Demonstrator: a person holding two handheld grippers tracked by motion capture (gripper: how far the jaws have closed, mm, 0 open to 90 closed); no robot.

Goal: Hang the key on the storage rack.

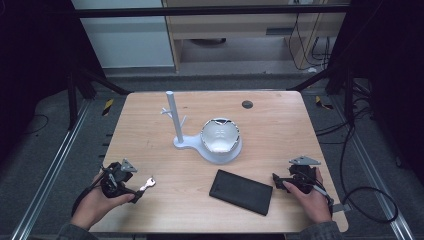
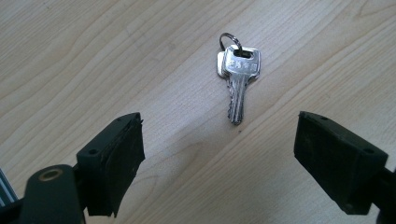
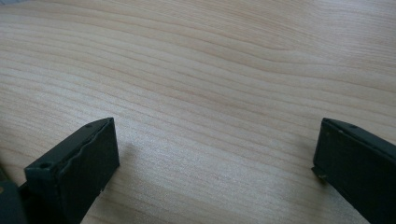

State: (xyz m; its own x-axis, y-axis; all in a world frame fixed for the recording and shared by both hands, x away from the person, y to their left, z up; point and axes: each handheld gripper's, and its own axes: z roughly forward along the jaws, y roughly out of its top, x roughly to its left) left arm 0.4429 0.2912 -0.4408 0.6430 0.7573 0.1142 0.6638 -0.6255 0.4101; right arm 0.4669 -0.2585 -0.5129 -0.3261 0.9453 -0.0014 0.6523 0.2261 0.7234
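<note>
Keys [image 2: 237, 79], seemingly 2, before left claw [image 2: 219, 154]

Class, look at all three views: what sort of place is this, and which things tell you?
Probably a lab recording station, not a home: a bare wooden table inside a black metal frame, cables on the grey floor, and a person's hand-held left gripper open before silver keys.

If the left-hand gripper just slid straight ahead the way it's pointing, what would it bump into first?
Most likely the keys lying flat on the table, straight ahead of the open left gripper; nothing lies between them.
</note>
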